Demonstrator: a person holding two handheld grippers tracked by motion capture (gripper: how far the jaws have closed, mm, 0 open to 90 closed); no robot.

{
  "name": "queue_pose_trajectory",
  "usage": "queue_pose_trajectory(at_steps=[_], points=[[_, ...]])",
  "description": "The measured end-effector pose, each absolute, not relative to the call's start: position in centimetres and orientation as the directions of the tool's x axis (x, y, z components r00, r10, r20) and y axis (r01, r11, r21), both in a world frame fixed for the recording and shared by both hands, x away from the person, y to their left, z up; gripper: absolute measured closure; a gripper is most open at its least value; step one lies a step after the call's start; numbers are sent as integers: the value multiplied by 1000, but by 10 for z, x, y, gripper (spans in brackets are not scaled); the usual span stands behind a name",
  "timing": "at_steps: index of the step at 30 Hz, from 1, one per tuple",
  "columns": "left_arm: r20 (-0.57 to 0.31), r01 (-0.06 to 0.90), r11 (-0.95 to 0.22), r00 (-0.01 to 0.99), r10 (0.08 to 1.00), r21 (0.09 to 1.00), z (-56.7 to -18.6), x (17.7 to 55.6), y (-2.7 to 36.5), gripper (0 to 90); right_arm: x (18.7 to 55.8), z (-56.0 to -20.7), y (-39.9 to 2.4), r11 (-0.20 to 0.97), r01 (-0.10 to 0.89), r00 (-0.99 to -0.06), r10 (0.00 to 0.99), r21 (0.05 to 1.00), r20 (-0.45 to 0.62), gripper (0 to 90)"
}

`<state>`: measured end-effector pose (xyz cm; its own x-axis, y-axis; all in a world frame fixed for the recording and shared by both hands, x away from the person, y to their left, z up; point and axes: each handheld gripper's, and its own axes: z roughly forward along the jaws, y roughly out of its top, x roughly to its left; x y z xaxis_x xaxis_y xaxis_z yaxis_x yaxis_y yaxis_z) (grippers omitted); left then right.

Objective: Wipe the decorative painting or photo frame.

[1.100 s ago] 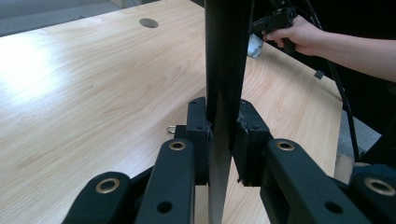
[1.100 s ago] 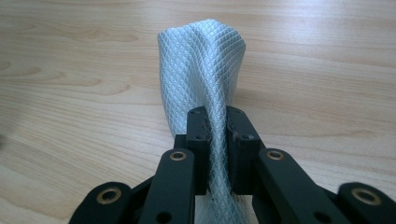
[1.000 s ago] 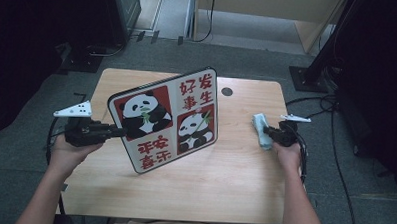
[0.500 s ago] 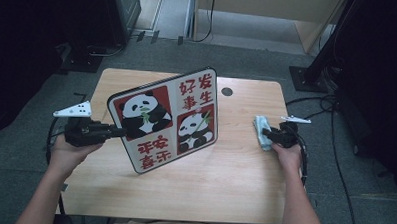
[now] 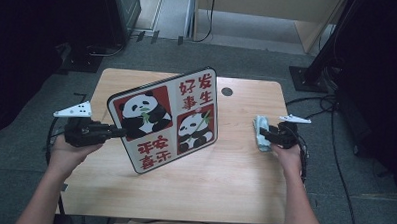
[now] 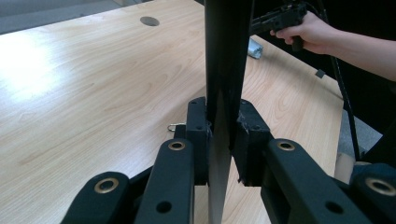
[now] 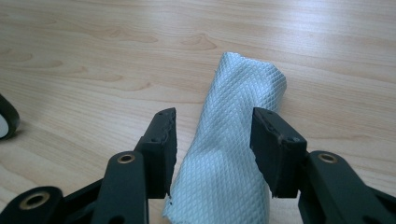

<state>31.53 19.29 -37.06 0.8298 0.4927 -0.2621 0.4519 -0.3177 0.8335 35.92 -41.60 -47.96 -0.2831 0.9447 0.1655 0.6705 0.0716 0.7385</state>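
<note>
1. High view: one rounded square board [image 5: 166, 122] stands tilted on its lower edge on the wooden table [image 5: 234, 183]. Its face has four panels: two pandas, and two blocks of Chinese characters, in red, white and black. The left gripper [image 5: 116, 132] clamps its left edge. One pale blue folded cloth [image 5: 260, 132] lies near the table's right edge, with the right gripper [image 5: 263, 138] at it.
2. Left gripper view: the board [image 6: 223, 79] is seen edge-on, thin and dark, pinched between both pads. The other hand [image 6: 312, 31] is far off.
3. Right gripper view: the cloth [image 7: 233, 140], diamond-textured, lies on the table between the jaws, which have just been opening. A gap shows at the left pad; whether the right pad touches is unclear.
</note>
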Motion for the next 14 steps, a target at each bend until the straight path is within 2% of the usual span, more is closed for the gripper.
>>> queue_pose_trajectory(at_steps=[8,14], points=[[-261,451,-316,829,495,835,-371,315,193,781,343,-471,-406,73,664,-297,939,744,173,508],[-259,451,-318,829,496,834,-371,314,193,782,330,-467,-390,99,652,-363,911,752,194,518]])
